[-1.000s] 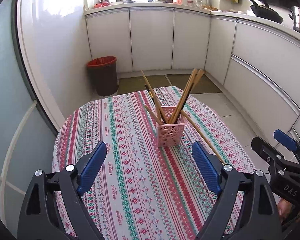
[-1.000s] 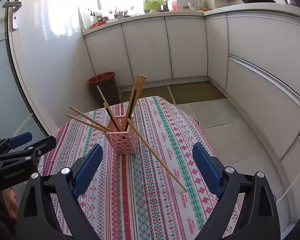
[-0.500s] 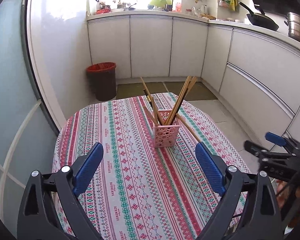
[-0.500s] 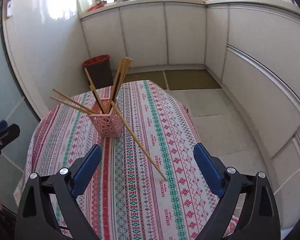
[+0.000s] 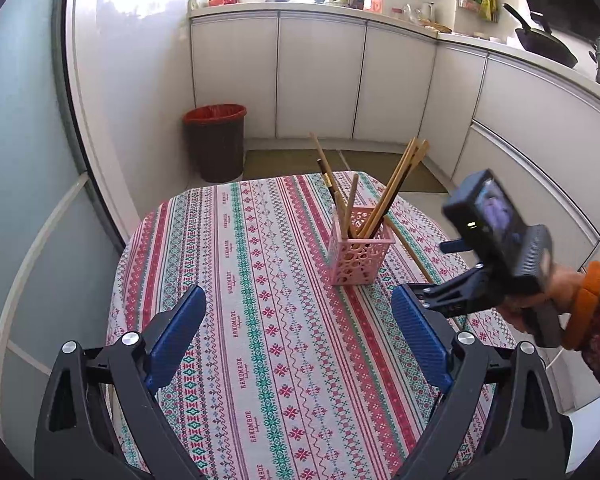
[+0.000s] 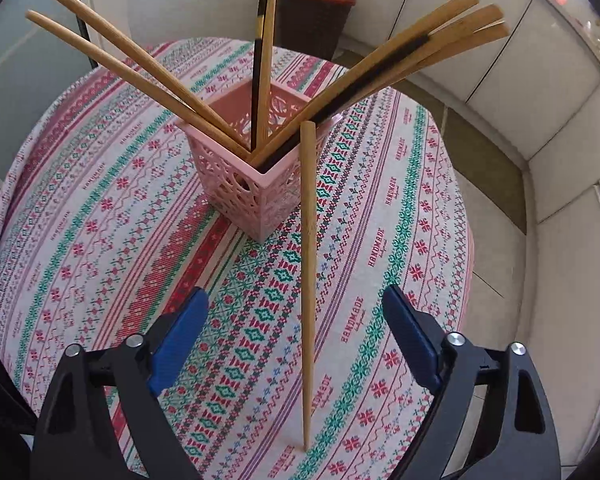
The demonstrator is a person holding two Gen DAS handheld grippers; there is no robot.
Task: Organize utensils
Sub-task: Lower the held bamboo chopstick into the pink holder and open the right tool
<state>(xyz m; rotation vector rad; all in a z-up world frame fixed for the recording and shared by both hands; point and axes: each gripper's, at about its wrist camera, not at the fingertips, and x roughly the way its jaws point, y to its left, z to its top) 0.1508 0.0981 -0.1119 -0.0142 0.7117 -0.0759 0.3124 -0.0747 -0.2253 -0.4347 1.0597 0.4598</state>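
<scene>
Straddling the loose chopstick [image 6: 307,280] leaning on the pink holder [image 6: 256,184], my right gripper [image 6: 296,336] has just been narrowing, pads not touching; my left gripper [image 5: 298,340] gapes empty over the tablecloth [image 5: 236,280].

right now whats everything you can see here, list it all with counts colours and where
holder: one, pink, perforated, upright near the middle of the table
chopsticks in holder: several, mostly tan wood, at least one dark, fanned out
loose chopstick: one, tan, outside the holder, top end leaning at its rim, tip on the cloth
tablecloth: one, red, green and white stripes, covering the table
bin: one, dark with red liner, on the floor by the cabinets
cabinets: white, along the far walls
left gripper: black with blue pads, open, empty
right gripper: same, jaws just closing but apart, loose chopstick between them, untouched
hand: one, holding the right gripper
</scene>
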